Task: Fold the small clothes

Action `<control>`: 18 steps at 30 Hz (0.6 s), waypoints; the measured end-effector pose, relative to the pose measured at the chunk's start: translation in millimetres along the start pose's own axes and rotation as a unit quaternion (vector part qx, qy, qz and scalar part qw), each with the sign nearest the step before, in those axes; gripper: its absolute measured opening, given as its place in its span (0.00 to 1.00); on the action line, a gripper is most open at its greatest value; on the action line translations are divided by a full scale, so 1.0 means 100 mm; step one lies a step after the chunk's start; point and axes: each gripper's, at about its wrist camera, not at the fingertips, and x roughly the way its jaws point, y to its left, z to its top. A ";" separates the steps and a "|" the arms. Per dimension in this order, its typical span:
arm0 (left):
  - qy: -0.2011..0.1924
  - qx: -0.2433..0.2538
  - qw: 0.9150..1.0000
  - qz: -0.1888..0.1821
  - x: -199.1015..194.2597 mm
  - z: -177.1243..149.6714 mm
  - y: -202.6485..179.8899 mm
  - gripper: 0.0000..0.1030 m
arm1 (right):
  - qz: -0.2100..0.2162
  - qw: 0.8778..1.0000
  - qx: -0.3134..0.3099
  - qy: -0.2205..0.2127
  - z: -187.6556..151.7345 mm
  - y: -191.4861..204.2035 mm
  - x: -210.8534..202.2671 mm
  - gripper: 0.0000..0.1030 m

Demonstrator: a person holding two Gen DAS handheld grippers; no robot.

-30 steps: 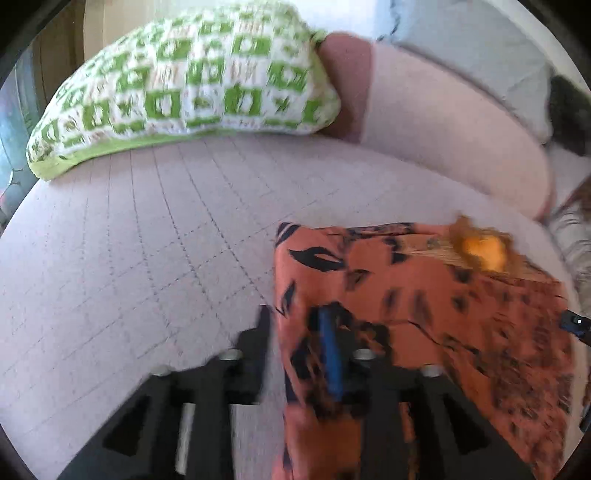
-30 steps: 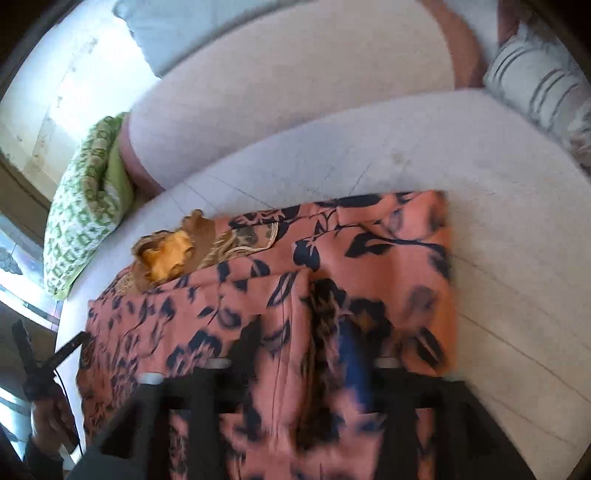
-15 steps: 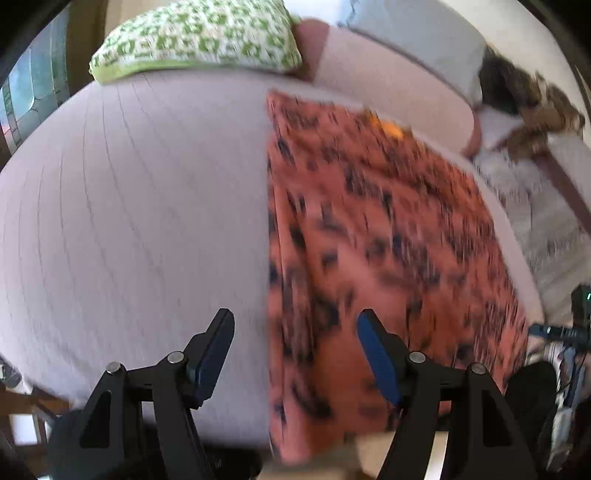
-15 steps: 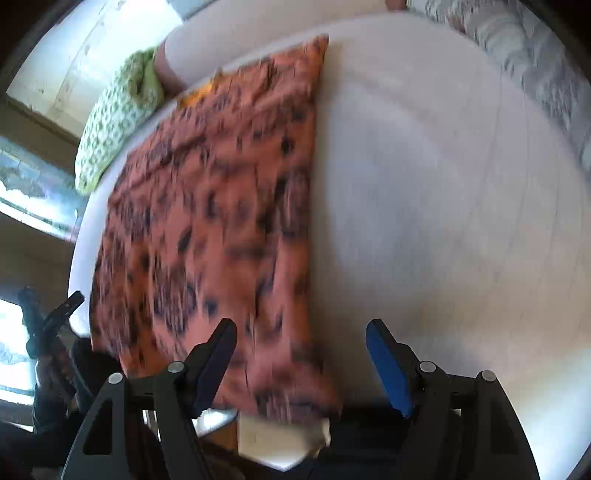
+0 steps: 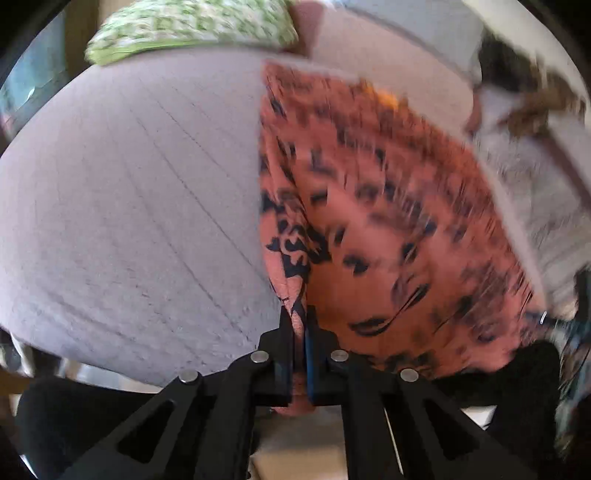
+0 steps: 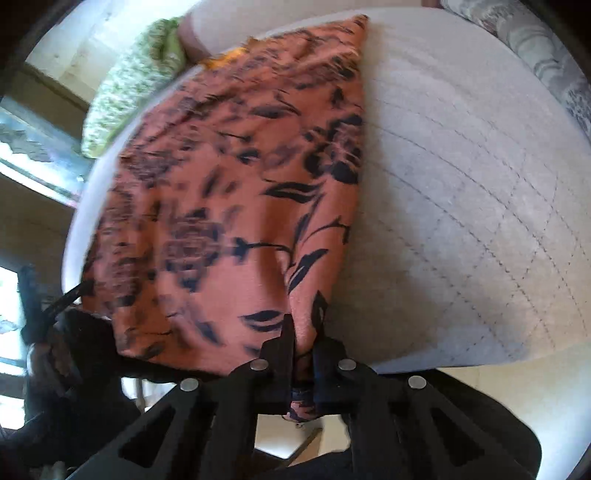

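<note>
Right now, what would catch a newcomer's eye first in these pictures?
The orange cloth with black flower print spread over the pale quilted cushion. At its near edge, the left gripper and right gripper have just closed, each pinching a corner. A green-and-white patterned pillow lies at the far side.

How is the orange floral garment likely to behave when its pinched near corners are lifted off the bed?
Probably floppy: the orange floral garment bunches into soft folds where the left gripper and right gripper pinch it. It likely weighs little, since the cloth looks thin. It may drag rather than slide on the quilted bed cover.
</note>
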 end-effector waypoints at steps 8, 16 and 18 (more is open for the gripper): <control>0.020 -0.039 0.999 0.015 -0.03 -0.03 0.29 0.07 | -0.041 0.996 0.038 0.064 -0.20 -0.30 0.04 0.12; -0.036 -0.039 0.998 0.024 -0.20 -0.03 0.23 0.65 | -0.047 0.998 0.021 -0.031 -0.13 -0.08 -0.31 0.91; -0.018 -0.020 0.999 0.031 -0.06 -0.02 0.17 0.65 | -0.041 0.998 0.043 -0.036 -0.05 -0.09 -0.24 0.91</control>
